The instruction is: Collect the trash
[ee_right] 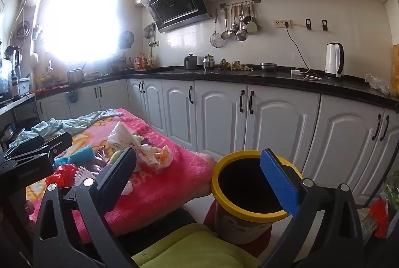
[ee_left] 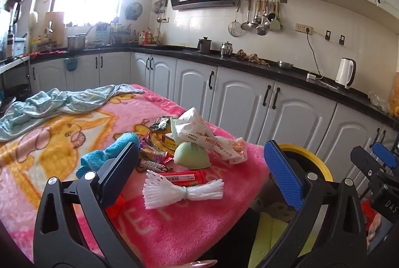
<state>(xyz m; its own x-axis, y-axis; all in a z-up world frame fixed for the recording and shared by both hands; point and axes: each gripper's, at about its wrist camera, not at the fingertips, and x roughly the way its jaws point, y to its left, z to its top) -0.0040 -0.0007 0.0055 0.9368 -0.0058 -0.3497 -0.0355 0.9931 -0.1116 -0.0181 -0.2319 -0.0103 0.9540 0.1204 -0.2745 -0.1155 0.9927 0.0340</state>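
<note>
A table covered with a pink blanket [ee_left: 174, 230] carries everything, and the trash lies in a pile near its right edge. Beside that edge, lower down, stands the yellow-rimmed bin [ee_right: 239, 213]; as far as can be seen, its dark inside holds nothing yet. At the far left corner lies a light blue cloth [ee_left: 49, 106].

In the pile, the biggest piece is a crumpled white paper bag [ee_left: 207, 135]. Below it is a green dome-shaped thing [ee_left: 192, 155], then a white foam net [ee_left: 179, 190] nearest the front edge, with a red tube [ee_left: 184, 178] touching it, and some candy wrappers [ee_left: 154, 158] to the left.

The left gripper [ee_left: 202, 170] hovers over the pile, fingers wide apart and holding nothing. The right gripper [ee_right: 204, 173] is also spread and empty, with the bin between its fingers in the picture.

I think the collecting is only beginning. The next move probably calls for lowering the left gripper onto the foam net, closing on it, and carrying it right, over the bin.

The left wrist view shows the small pieces clearly but only a part of the bin rim. The right wrist view shows the whole bin mouth, while most of the pile is hidden there.
</note>
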